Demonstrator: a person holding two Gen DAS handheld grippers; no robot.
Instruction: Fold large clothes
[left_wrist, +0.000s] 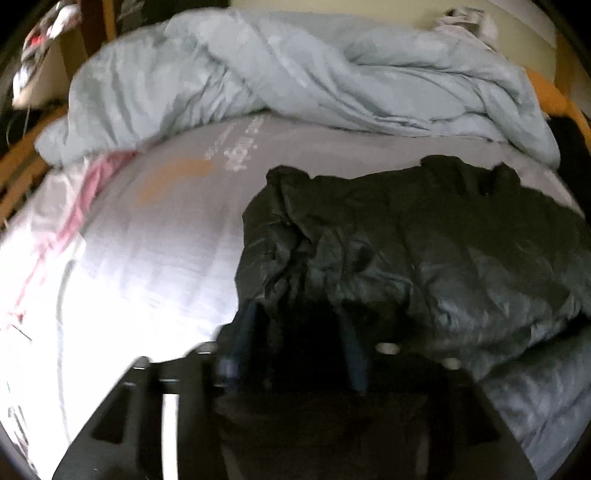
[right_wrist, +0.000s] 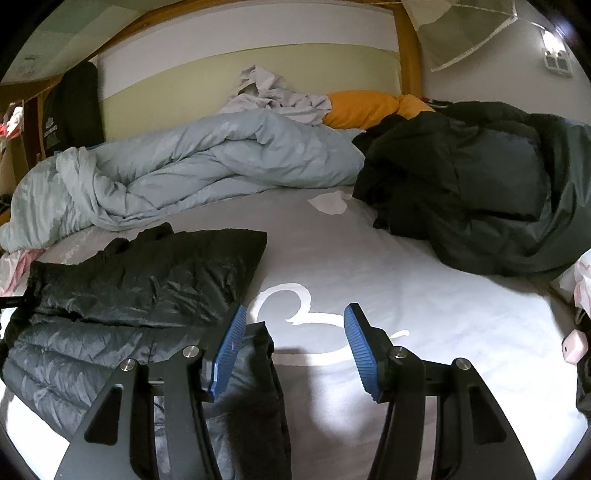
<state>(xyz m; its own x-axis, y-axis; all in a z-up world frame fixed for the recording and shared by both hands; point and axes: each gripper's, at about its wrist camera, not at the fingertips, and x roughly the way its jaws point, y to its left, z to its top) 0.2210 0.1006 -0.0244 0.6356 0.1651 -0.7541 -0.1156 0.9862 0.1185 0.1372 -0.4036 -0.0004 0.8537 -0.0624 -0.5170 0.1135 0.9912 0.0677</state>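
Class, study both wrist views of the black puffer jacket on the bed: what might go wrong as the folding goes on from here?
1. The black puffer jacket looks slick and puffy, so its folds may spring open.
2. The left hand-held gripper has jacket fabric between its fingers; closing could bunch it.
3. The dark coat pile and blue duvet crowd the bed, leaving little room.

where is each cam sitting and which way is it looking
Left wrist: on the left tongs, angled down at the black jacket; dark fabric lies between the blue pads.
Right wrist: on the right tongs, facing across the bed to the headboard; both pads show, open.
Shared: jacket, blue duvet.
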